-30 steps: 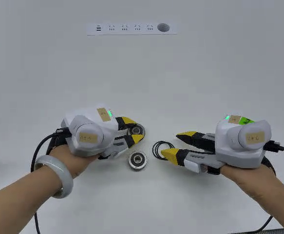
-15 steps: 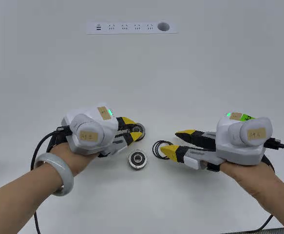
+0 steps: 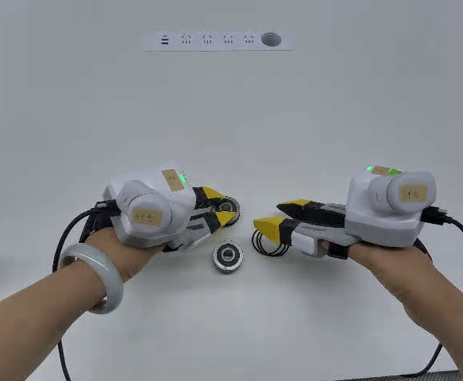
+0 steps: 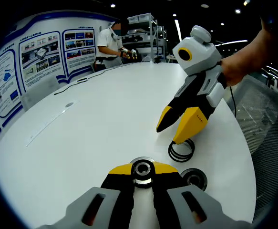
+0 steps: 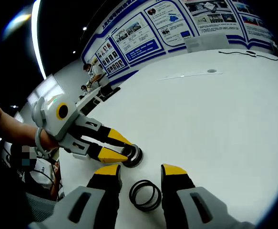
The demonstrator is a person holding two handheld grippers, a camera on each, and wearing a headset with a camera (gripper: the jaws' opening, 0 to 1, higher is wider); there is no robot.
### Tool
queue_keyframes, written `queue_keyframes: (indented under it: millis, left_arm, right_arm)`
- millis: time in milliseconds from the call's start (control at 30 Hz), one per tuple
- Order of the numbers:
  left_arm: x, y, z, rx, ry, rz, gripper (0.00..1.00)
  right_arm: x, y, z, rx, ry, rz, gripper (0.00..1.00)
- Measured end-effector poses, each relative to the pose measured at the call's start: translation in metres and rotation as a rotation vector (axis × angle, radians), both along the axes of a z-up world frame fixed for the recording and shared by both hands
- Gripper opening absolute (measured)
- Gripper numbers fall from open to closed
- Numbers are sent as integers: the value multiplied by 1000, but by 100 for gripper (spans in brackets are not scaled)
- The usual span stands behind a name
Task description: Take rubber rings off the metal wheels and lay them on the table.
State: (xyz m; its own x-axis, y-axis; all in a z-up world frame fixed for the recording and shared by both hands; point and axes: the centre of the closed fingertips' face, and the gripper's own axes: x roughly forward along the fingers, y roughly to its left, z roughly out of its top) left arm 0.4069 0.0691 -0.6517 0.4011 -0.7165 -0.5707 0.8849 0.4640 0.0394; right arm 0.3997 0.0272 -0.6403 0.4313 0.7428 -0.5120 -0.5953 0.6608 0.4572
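Observation:
My left gripper (image 3: 217,208) is shut on a small metal wheel (image 3: 226,209), held just above the table; in the left gripper view the wheel (image 4: 143,170) sits between the yellow tips of my left gripper (image 4: 143,166). A second wheel (image 3: 228,255) with a dark rim lies flat on the table in front of it. A small pile of black rubber rings (image 3: 269,243) lies to its right. My right gripper (image 3: 272,216) stands open, its jaws right over the rings. In the right gripper view the rings (image 5: 145,194) lie between its open jaws (image 5: 141,172).
A white power strip (image 3: 218,40) lies flat at the far side of the white table (image 3: 334,119). Black cables (image 3: 457,262) trail from both grippers toward the near edge. People stand by shelves (image 4: 146,36) beyond the table.
My right gripper has moved left and slightly up, so its open jaws now stand over the rings. My left gripper and its wheel have hardly shifted.

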Motion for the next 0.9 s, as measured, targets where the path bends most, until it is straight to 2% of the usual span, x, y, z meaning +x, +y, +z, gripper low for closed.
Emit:
queue_keyframes:
  millis: [333,467,733,900]
  left_arm:
    - [0,1,0,-7,1,6,13]
    - [0,1,1,-9,1,7,13]
    - [0,1,1,-11,1,8,13]
    - [0,1,1,-13,0,9,13]
  right_arm:
    - [7,20,-7,59,71,-18,34]
    - [10,28,-7,121,134,-59,34]
    - [11,34,-11,141,188,-83,30]
    - [10,37,-12,178,237,-97,27]
